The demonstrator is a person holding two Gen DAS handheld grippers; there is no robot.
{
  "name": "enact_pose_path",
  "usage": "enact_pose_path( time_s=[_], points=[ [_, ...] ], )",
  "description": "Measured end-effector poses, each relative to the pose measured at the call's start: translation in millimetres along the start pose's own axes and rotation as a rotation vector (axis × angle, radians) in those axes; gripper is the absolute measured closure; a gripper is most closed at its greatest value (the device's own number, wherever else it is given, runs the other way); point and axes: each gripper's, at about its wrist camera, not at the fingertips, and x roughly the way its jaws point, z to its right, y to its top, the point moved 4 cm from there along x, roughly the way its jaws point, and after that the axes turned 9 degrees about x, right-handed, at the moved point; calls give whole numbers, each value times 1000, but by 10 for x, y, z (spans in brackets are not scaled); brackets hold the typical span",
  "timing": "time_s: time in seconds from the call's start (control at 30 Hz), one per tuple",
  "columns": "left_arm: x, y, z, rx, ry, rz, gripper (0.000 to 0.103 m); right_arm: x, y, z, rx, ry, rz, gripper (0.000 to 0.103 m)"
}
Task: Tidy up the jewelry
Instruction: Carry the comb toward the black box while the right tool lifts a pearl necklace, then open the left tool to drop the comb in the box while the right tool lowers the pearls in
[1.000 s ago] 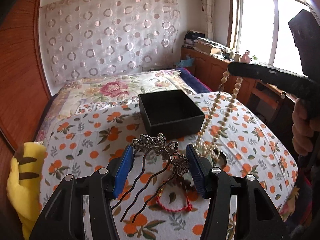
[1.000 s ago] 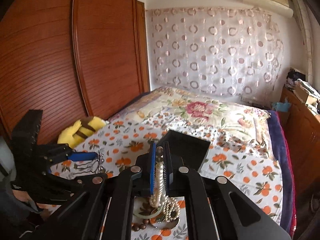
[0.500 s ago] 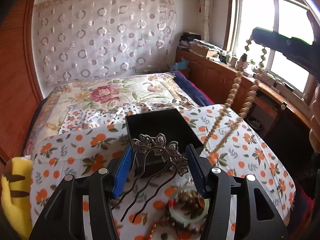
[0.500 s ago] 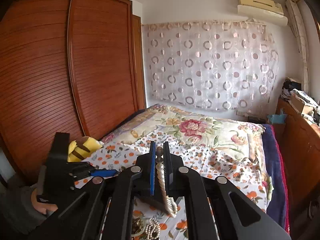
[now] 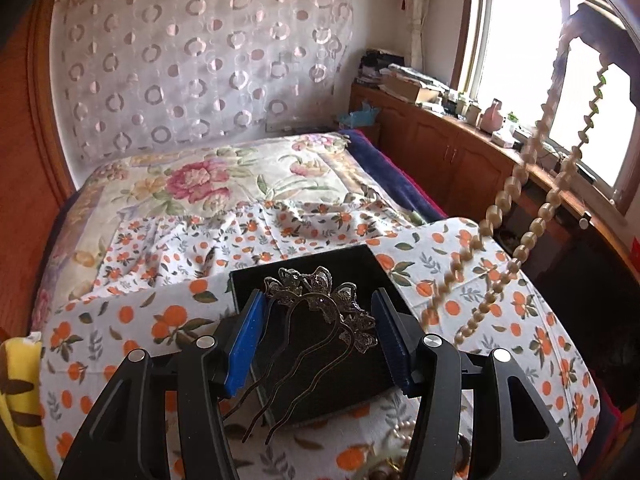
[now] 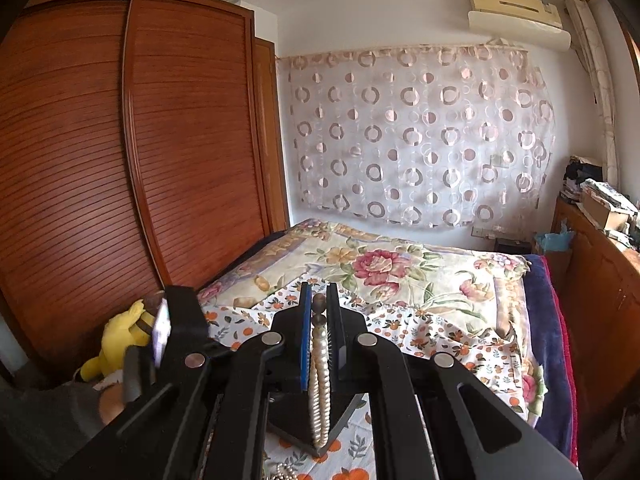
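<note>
My left gripper [image 5: 318,330] is shut on a dark metal hair comb [image 5: 320,312] with a flower-shaped top and holds it over the open black box [image 5: 360,264] on the bed. My right gripper [image 6: 319,322] is shut on a pearl necklace [image 6: 320,384] and holds it high. The necklace hangs in a long double strand at the right of the left wrist view [image 5: 516,216], above the cloth beside the box. The box also shows below the right gripper [image 6: 288,420].
More jewelry, pearls and beads, lies on the orange-print cloth [image 5: 132,312] at the near edge [image 5: 400,440]. A yellow plush toy [image 6: 116,340] sits at the left by the wooden wardrobe [image 6: 120,160]. Wooden cabinets [image 5: 440,152] run under the window.
My right gripper has risen and lifted the pearl necklace clear of the pile. My left gripper has moved forward with the hair comb, from above the loose jewelry to over the black box.
</note>
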Motion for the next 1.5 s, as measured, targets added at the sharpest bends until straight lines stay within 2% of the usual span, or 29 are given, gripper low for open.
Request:
enact_pose_path(
  time_s=[0.07, 0.13, 0.17, 0.4, 0.6, 0.9, 1.03, 1.27, 1.5],
  points=[
    [78, -17, -29, -9, 5, -9, 49, 28, 35, 5, 0, 4, 0, 95],
    [66, -16, -45, -5, 19, 10, 33, 75, 55, 4, -3, 8, -3, 95],
    [43, -9, -44, 0, 21, 25, 31, 106, 63, -3, -5, 9, -5, 95],
    [-133, -50, -160, -11, 43, 48, 31, 225, 113, -107, -10, 23, 0, 95],
    [-357, -268, -288, -39, 74, 63, 29, 315, 83, -158, -24, 9, -9, 95],
    [-671, -601, -306, -50, 118, 94, 25, 661, -467, -89, 9, -32, -124, 95],
    [-805, -746, -260, -55, 115, 106, 16, 725, -699, -105, 7, -58, -154, 94],
    [-981, -1002, -128, -57, 123, 107, 14, 593, -899, -128, 17, -71, -169, 94],
    [-1043, -1231, 74, -20, 133, 93, 14, 307, -1292, -81, 50, -80, -181, 93]
  ],
)
